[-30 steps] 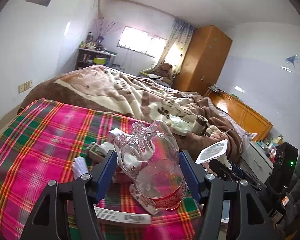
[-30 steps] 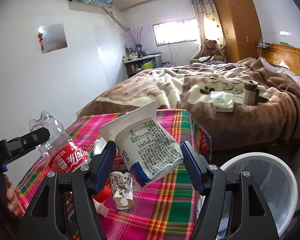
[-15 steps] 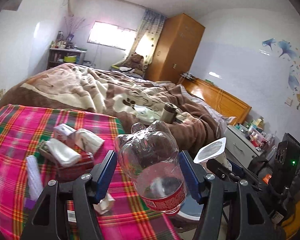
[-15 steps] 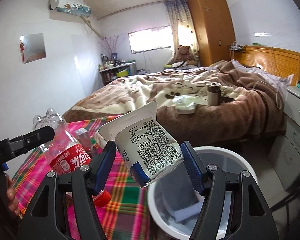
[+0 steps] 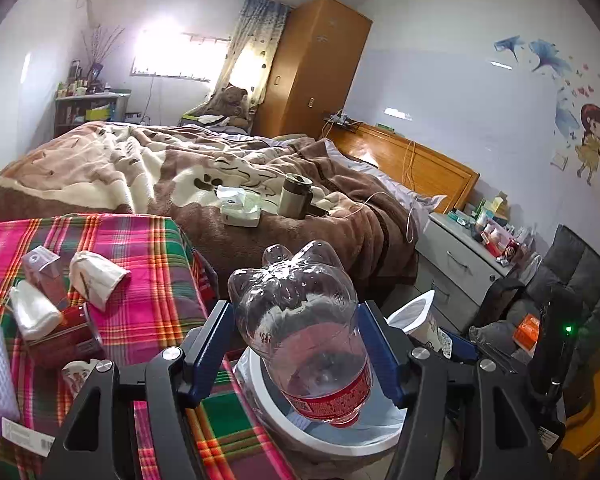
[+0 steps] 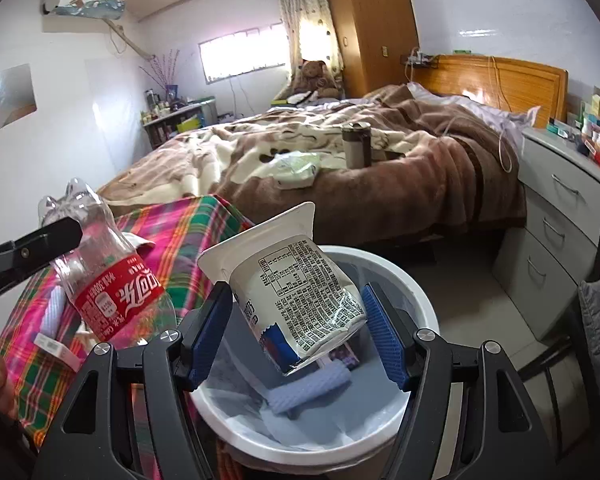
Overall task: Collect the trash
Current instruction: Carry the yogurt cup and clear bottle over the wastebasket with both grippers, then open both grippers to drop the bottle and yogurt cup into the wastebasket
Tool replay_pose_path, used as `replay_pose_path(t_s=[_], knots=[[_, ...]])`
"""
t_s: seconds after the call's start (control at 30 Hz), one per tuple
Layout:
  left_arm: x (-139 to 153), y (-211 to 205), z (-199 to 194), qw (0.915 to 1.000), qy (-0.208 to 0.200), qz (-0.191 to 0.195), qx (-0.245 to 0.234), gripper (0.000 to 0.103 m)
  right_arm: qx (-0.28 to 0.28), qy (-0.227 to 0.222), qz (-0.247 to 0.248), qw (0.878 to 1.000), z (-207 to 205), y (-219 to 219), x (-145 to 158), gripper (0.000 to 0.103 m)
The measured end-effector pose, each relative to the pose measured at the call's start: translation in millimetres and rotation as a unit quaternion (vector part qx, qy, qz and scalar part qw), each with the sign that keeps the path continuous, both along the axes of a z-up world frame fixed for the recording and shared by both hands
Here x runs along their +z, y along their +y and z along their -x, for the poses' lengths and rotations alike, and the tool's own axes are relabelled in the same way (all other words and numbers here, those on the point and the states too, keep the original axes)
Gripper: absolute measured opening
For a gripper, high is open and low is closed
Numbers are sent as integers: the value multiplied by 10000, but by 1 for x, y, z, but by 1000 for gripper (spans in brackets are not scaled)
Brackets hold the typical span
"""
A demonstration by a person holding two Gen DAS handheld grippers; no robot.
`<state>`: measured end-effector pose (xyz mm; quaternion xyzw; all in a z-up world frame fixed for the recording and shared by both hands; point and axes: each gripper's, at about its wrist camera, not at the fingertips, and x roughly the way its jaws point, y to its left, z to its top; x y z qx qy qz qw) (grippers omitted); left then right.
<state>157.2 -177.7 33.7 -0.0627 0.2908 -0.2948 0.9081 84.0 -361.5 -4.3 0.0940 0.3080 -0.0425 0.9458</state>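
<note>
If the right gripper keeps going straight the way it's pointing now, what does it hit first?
Most likely the white trash bin: the right gripper, shut on the yogurt cup, points down into its open mouth, so the cup would probably meet the liner or the trash inside first. Depth is unclear.

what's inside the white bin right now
The white bin holds a clear liner, a pale ribbed foam piece and a small printed packet; the held yogurt cup hides part of it.

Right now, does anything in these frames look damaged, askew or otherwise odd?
Only the trash itself. The yogurt cup in the right hand-held gripper is dented and tilted over the white bin. The empty bottle in the left hand-held gripper hangs cap-down. No spill shows.
</note>
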Motion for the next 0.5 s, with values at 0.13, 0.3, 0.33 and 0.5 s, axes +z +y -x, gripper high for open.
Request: replay_pose_path(t_s=[0.13,0.3,0.33,0.5], knots=[[-10,-14,-4,9998,101,-137,-88,65,-68,255,-30,9996,3,-8,-12,69],[-21,-27,-10,9992,251,-248,-170,65,-194,530,84,9984,0,-13,-22,69],[-24,-28,-12,9990,323,-219,-222,65,-217,550,106,9982,1,-15,-23,69],[-27,-29,-13,9990,319,-249,-210,67,-386,664,194,9969,5,-22,-25,70]])
